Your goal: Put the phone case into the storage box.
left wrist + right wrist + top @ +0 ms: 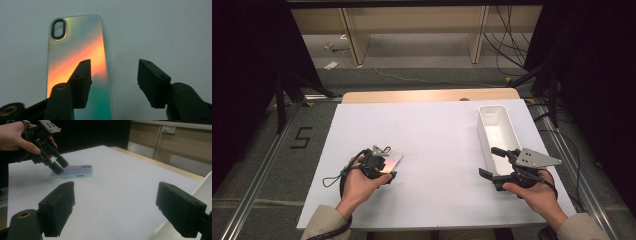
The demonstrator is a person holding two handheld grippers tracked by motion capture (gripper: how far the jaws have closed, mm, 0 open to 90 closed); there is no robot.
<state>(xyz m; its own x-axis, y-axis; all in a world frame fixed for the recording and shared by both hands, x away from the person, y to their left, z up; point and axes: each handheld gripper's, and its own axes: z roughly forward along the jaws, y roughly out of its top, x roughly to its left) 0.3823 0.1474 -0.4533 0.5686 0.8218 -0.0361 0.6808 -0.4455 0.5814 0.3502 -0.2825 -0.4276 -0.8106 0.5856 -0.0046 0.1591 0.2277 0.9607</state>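
High view: left tongs hang released above the phone case, flat on the worktop; right tongs idle, open.

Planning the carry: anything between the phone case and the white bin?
Nothing visible. The case lies flat under the open left gripper; bare white sheet runs from it to the bin.

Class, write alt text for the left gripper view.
An iridescent orange-and-teal phone case lies flat on a white table surface, its black-rimmed oval camera cutout at the far end. The left hand-held gripper hangs above, jaws open.
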